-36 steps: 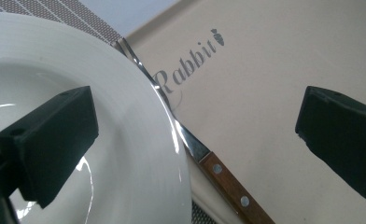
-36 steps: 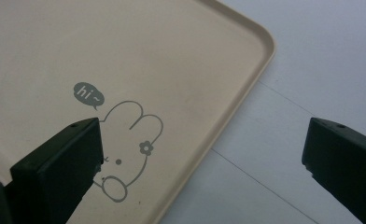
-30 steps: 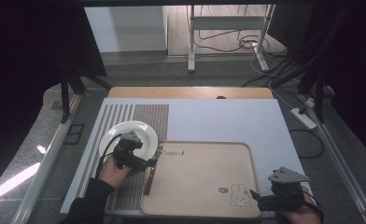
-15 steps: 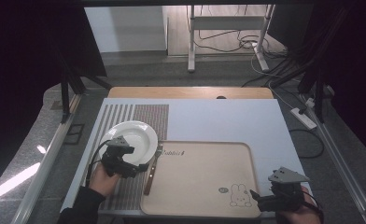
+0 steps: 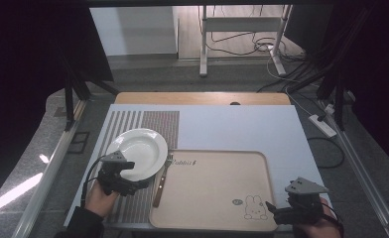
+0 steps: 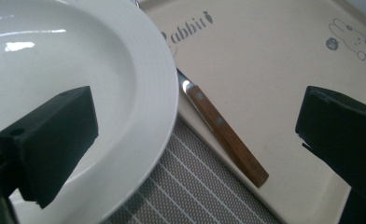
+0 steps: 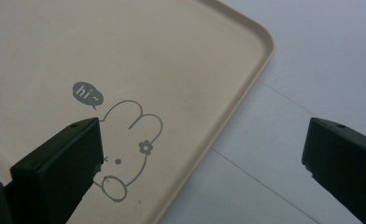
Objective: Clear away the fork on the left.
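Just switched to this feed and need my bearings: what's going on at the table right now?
A person holds a gripper in each hand. The left gripper hangs open at the near rim of the white plate, which sits on the striped mat; a wooden-handled utensil lies on the tray's left edge. The right gripper waits open over the tray's near right corner, by the rabbit print.

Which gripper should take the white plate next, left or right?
Left. The left gripper hangs open at the white plate on the striped mat, its jaws spanning the plate's rim and the wooden-handled knife. The right gripper is across the tray, at its bunny corner.
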`<move>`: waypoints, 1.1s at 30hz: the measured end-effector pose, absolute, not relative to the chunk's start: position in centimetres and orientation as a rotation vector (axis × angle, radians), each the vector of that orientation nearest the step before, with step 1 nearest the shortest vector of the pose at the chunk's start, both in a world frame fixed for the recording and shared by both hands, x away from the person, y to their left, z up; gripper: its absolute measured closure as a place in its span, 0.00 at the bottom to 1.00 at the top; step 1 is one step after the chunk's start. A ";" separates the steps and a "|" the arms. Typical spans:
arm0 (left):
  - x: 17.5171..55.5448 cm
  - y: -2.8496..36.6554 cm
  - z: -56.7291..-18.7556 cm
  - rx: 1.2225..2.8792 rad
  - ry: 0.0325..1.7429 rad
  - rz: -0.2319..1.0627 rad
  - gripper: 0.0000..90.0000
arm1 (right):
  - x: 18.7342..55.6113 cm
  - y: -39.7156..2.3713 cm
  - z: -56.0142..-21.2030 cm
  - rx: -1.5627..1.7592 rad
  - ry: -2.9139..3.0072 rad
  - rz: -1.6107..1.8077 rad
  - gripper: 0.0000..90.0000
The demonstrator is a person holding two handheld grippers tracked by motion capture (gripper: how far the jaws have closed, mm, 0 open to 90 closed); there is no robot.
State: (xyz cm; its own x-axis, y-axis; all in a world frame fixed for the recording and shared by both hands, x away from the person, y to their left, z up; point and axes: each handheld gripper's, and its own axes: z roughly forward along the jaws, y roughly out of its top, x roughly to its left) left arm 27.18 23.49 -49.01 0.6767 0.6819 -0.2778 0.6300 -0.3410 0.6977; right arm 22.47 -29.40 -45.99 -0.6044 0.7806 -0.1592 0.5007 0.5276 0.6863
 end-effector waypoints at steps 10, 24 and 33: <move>25.6 24.8 -49.1 2.038 1.051 0.102 0.00 | 22.5 -29.4 -46.0 1.047 2.319 0.831 0.00; 23.5 25.8 -49.3 2.030 1.086 0.128 0.00 | 22.6 -29.4 -46.0 1.052 2.321 0.828 0.00; 22.2 26.2 -49.4 2.052 1.101 0.145 0.00 | 22.6 -29.3 -46.1 1.056 2.322 0.825 0.00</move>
State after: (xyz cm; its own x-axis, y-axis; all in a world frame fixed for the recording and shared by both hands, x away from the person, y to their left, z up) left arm 22.21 26.19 -49.35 0.6169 0.7467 -0.2489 0.6567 -0.3140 0.6857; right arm 22.58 -29.34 -46.07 -0.6016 0.7836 -0.1552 0.5100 0.5264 0.6803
